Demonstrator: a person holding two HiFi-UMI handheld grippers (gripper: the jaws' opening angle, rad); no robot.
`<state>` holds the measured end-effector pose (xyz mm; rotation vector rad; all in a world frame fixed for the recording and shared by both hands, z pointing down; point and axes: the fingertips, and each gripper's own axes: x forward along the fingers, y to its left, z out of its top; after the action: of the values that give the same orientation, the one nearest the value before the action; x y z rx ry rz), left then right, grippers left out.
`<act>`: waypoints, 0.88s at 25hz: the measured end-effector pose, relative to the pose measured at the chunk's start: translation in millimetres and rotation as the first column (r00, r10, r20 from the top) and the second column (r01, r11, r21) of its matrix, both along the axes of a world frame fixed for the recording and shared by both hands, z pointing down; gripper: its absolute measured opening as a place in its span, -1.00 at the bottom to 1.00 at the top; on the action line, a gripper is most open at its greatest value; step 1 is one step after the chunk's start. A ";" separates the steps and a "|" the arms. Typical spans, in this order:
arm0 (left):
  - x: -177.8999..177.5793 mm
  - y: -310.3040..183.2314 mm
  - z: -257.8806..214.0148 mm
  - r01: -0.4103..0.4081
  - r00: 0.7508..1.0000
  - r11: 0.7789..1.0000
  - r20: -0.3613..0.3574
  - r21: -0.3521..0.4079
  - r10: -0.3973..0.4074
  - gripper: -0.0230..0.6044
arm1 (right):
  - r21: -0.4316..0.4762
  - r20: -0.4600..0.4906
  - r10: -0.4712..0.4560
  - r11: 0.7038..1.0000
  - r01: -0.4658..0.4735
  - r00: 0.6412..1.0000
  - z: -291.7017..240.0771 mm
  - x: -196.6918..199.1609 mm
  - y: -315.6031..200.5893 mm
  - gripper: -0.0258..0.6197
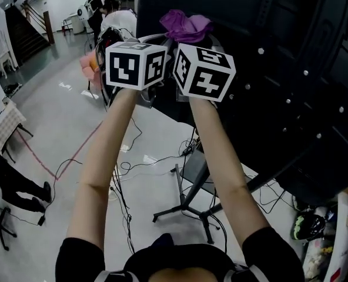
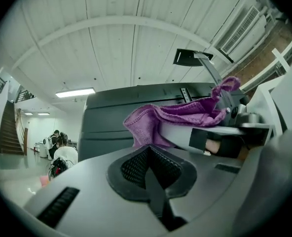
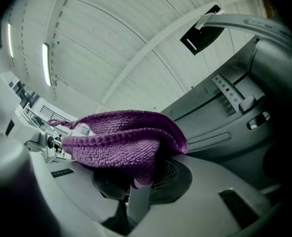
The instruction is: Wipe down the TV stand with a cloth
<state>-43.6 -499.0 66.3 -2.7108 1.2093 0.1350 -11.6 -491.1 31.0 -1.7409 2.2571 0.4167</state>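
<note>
A glossy pale grey floor [image 1: 62, 128] carried a thin red cable [image 1: 68, 160] running diagonally, with a tangle of thin black cables [image 1: 122, 175] beside it. At the far end of the hall, a dark staircase [image 1: 27, 37] rose at the left, and a standing person in dark clothing [image 1: 96, 4] was positioned further right. Overhead, a white ribbed arched ceiling [image 2: 111, 43] held a lit rectangular strip light [image 2: 75, 92].

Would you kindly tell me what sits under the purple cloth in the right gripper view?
The right gripper, its jaws shut on the purple cloth. One black pad shows beside it; the cloth covers the spot where the jaws meet.
</note>
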 end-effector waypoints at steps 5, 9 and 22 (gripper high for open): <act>12.2 -18.7 -2.0 -0.013 1.000 1.000 0.028 -0.005 0.013 -0.91 | -0.031 0.006 0.043 0.999 -0.043 0.999 0.8 13.2 -14.5 -0.72; 32.4 -17.7 -6.5 -0.047 0.996 0.999 0.073 0.019 0.045 -0.91 | -0.024 0.035 0.114 0.993 -0.113 0.993 -1.0 36.4 -8.2 -0.72; 83.7 13.1 -8.5 -0.252 0.944 0.966 0.231 0.051 0.234 -0.91 | 0.014 0.236 0.241 0.968 -0.251 0.941 8.7 84.1 34.0 -0.72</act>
<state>40.1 -485.8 57.8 -2.7066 0.7887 -0.0881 72.5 -457.1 39.6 -1.9452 1.8645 0.2893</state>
